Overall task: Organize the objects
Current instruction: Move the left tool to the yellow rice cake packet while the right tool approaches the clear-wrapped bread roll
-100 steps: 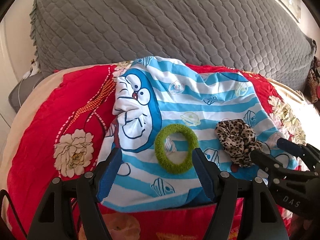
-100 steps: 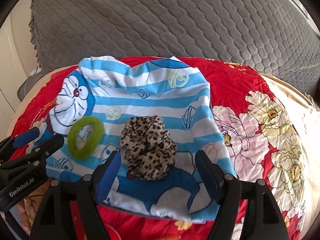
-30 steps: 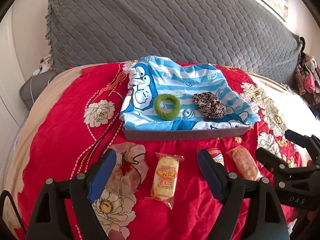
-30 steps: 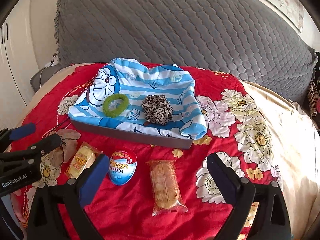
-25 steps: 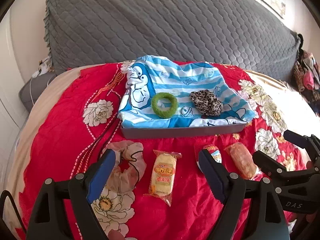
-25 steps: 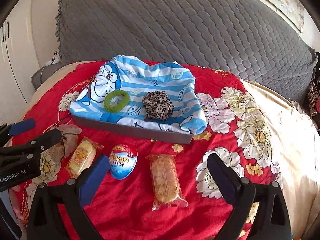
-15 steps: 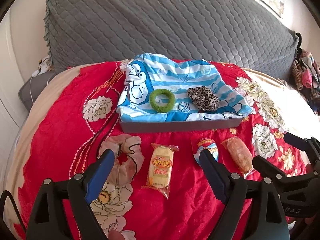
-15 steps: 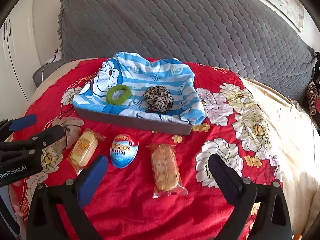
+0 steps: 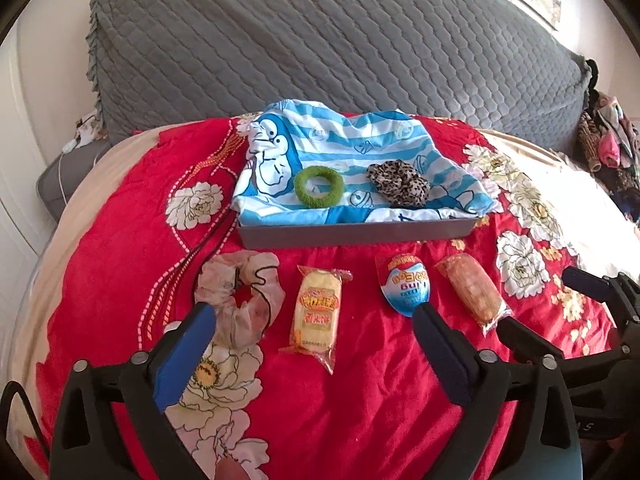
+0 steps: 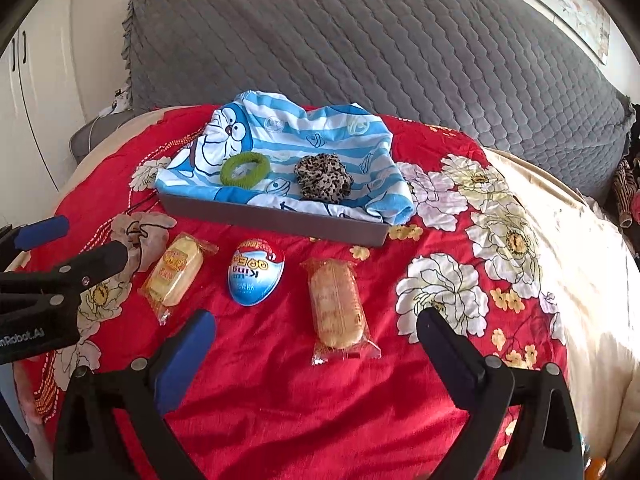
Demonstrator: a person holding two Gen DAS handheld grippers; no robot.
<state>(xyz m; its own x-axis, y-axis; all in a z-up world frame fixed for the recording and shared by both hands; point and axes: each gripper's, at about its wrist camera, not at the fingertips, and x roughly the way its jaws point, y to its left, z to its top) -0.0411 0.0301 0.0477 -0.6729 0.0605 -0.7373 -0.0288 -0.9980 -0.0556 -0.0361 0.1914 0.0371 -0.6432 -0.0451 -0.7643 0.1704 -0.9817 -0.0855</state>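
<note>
Both hand-held grippers, left (image 9: 312,334) and right (image 10: 316,330), hover spread and empty over the bed's red floral blanket (image 10: 400,400), apparently because the green hair tie (image 9: 319,185) and leopard scrunchie (image 9: 399,183) already lie in the cloth-lined grey tray (image 9: 352,233), while the pale scrunchie (image 9: 240,300) and three wrapped snacks wait in a row before it.

Glossy clear plastic wraps the bread snack (image 10: 338,308); the green hair ring (image 9: 319,185) looks fuzzy cloth, the bedspread (image 10: 280,400) matt.

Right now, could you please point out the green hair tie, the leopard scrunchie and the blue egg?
green hair tie (image 9: 319,185), left wrist view, front of ring.
leopard scrunchie (image 10: 323,177), right wrist view, middle folds.
blue egg (image 10: 256,272), right wrist view, label centre.
</note>
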